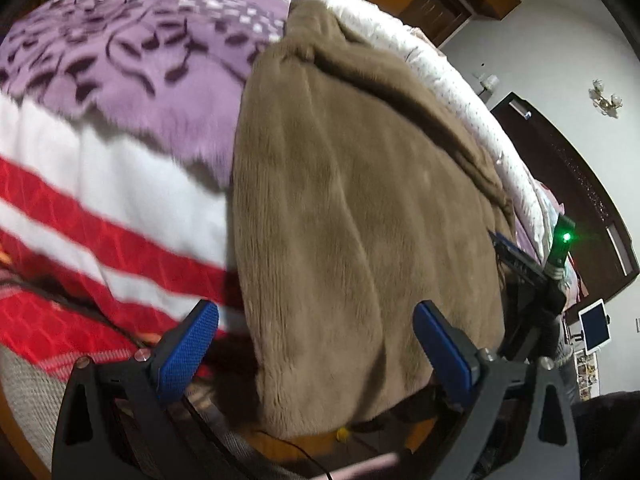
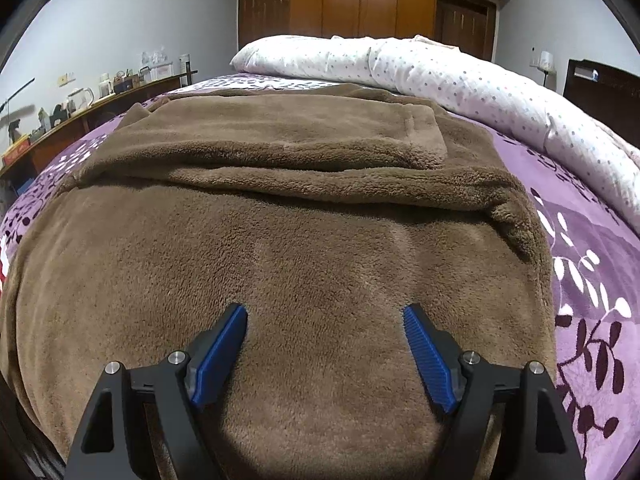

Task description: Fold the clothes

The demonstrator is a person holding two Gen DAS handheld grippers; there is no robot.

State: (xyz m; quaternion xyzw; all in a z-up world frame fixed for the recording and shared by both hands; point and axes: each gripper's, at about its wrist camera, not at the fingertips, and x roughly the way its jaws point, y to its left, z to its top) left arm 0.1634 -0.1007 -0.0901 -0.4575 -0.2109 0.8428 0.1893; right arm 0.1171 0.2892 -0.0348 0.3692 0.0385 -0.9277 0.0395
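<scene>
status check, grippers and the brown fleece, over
Left gripper open, empty. Right gripper open, empty. Brown fleece garment flat on purple bedspread, far end folded. Nothing blocking.

I see the bed's purple patterned cover (image 2: 592,280) at frame right; directly on it lie the brown fleece garment (image 2: 304,248) at centre and a dotted white quilt (image 2: 460,76) upper right.

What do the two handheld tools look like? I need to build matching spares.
Both look alike: the left tool and right tool each have two matte black angular arms with triangular cut-outs, round silver bolt heads at the pivots, and blue finger pads with a fine ribbed or knurled texture. In the left view, the other tool's body carries a lit green light.
</scene>
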